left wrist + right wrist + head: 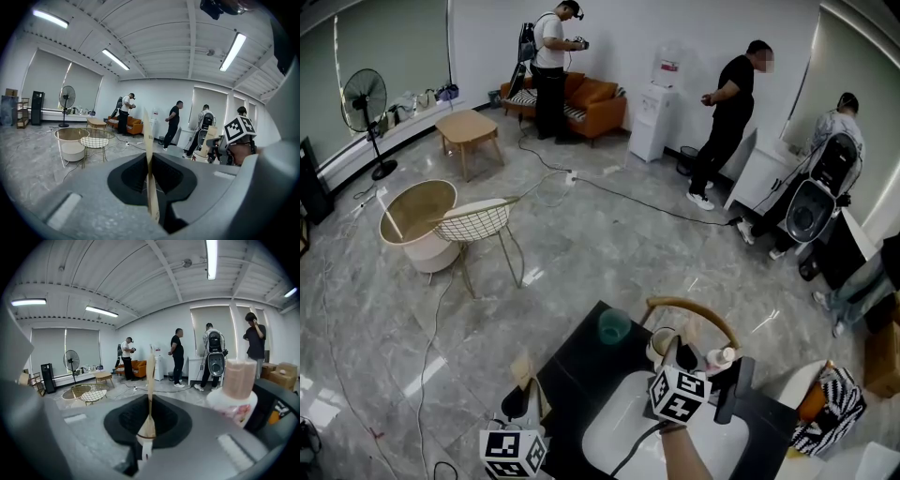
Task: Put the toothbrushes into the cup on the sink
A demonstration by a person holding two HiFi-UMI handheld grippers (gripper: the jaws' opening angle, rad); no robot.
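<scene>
Both grippers are clamped shut, each on a slim tan toothbrush. The right gripper (149, 430) pinches the right toothbrush (150, 390) close to one end, so the long shaft sticks out past the jaws. I'd say that leaves a free length to slide into a cup. The left gripper (151, 190) holds the left toothbrush (148, 140) edge-on in the same way, with most of it clear of the pads.

From where I stand, the right gripper is over the far rim of the white sink (623, 422), its tips just right of a pale cup (660, 345). A green cup (614, 325) stands a little further left on the black counter (577, 375). I cannot tell which cup is meant, though the pale one looks the likelier target. A pink-capped bottle (233, 399) and the black faucet (733, 384) crowd the right side, so the approach needs to stay left of them.

The left gripper sits at the near left corner of the counter, well apart from both cups, probably keeping clear until its turn.
</scene>
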